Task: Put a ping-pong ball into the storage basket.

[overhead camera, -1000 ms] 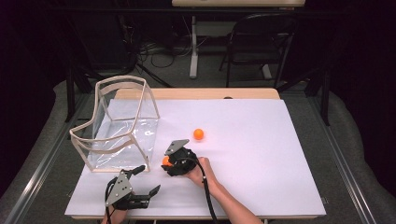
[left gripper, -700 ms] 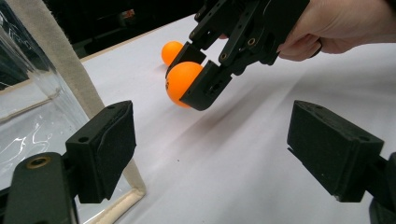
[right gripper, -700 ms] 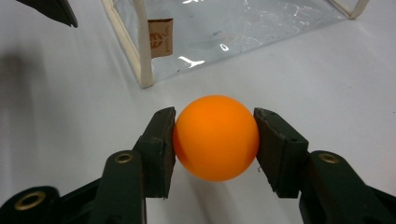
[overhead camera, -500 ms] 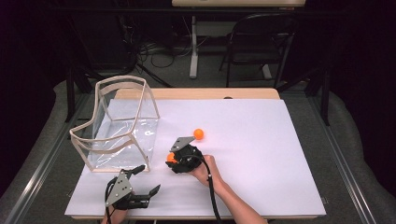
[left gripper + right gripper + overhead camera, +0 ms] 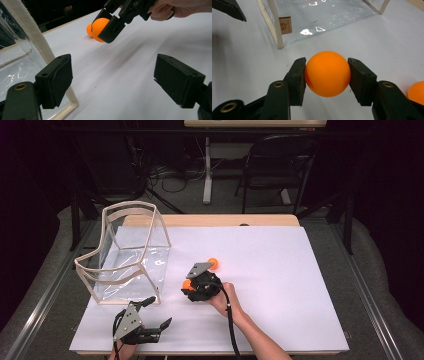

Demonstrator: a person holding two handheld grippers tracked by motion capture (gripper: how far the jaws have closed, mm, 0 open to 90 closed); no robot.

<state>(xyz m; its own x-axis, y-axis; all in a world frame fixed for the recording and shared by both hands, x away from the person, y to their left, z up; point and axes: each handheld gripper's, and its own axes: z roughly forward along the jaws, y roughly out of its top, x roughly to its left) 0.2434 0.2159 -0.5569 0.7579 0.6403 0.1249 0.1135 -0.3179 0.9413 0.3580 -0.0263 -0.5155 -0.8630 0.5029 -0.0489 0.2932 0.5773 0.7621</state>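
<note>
A smooth orange ball (image 5: 327, 73) sits pinched between the right claw's (image 5: 327, 75) two black pads, lifted off the white table (image 5: 242, 62).

No legible txt. Small brown tag (image 5: 285, 25) w/ a round logo hangs on clear bag (image 5: 324, 15) frame at 11 o'clock; too small to read.
</note>
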